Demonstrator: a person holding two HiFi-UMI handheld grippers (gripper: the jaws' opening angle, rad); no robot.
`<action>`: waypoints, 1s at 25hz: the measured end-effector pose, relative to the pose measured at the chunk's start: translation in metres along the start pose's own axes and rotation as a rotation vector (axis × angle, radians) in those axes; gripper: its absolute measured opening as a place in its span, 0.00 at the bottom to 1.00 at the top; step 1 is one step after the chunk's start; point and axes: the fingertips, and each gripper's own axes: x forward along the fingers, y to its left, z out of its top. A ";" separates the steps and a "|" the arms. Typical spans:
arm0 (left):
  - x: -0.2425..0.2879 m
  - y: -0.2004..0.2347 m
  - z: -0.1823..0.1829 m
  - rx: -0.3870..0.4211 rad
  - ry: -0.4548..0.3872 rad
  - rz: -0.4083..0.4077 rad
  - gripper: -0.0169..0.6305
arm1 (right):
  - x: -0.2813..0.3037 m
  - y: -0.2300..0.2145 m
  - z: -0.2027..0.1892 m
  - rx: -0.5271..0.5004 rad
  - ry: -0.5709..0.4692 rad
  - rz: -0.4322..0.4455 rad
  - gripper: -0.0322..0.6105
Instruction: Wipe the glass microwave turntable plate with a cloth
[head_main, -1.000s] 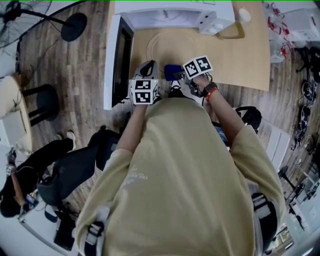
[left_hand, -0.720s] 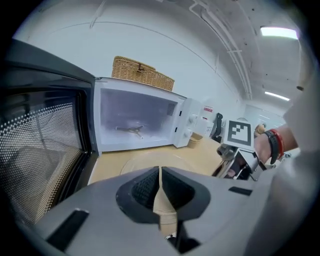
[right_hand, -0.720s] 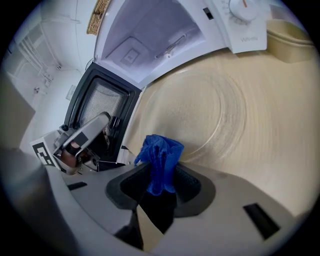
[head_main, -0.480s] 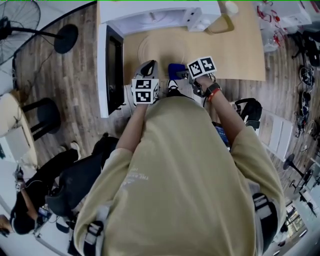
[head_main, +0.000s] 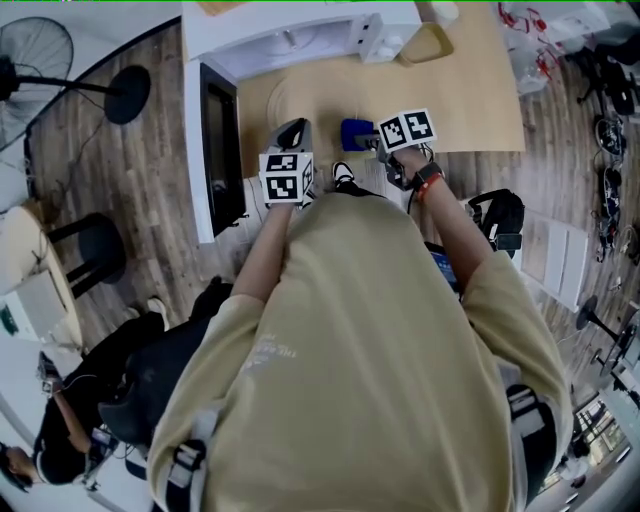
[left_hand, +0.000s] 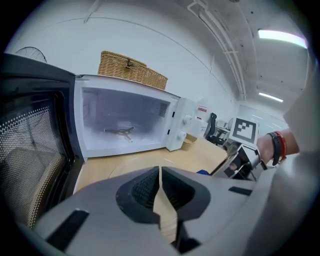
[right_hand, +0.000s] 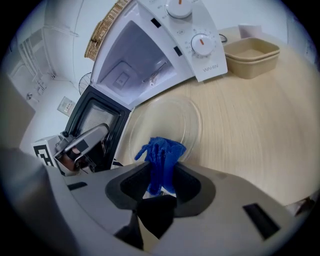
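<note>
The right gripper (right_hand: 161, 172) has its jaws clamped on a bunched bright blue cloth (right_hand: 162, 154), which sticks up in a ruffled tuft between them. In the right gripper view the tuft sits over the near rim of the clear round glass turntable plate (right_hand: 167, 120); whether cloth and glass touch cannot be told. The left gripper (left_hand: 160, 175) has its jaws drawn together to a thin slit with nothing between them. It hangs over the near edge of the light wooden table (head_main: 470, 100), just left of the right gripper (head_main: 385, 150) in the head view.

The plate (head_main: 300, 95) lies flat on the table toward its left edge, between the near edge and the microwave. The cloth (head_main: 355, 133) is at the plate's right side.

The white microwave oven (left_hand: 125, 120) stands along the far edge at the left corner. Its dark-windowed door (left_hand: 30, 150) is swung open past the left edge. A three-armed roller ring (left_hand: 120, 132) lies on the floor of the empty cavity. A woven wicker basket (left_hand: 132, 70) rests on top of the oven. A beige rectangular tray (right_hand: 251, 55) sits just right of the microwave's control panel, along the far edge.
</note>
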 end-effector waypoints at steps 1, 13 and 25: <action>-0.001 0.000 0.003 -0.003 -0.006 0.000 0.08 | -0.004 0.002 0.004 -0.009 -0.014 0.001 0.28; -0.033 0.025 0.109 -0.056 -0.184 0.092 0.08 | -0.085 0.074 0.110 -0.211 -0.413 -0.070 0.28; -0.079 0.025 0.208 0.067 -0.417 0.180 0.07 | -0.212 0.148 0.197 -0.466 -0.953 -0.288 0.28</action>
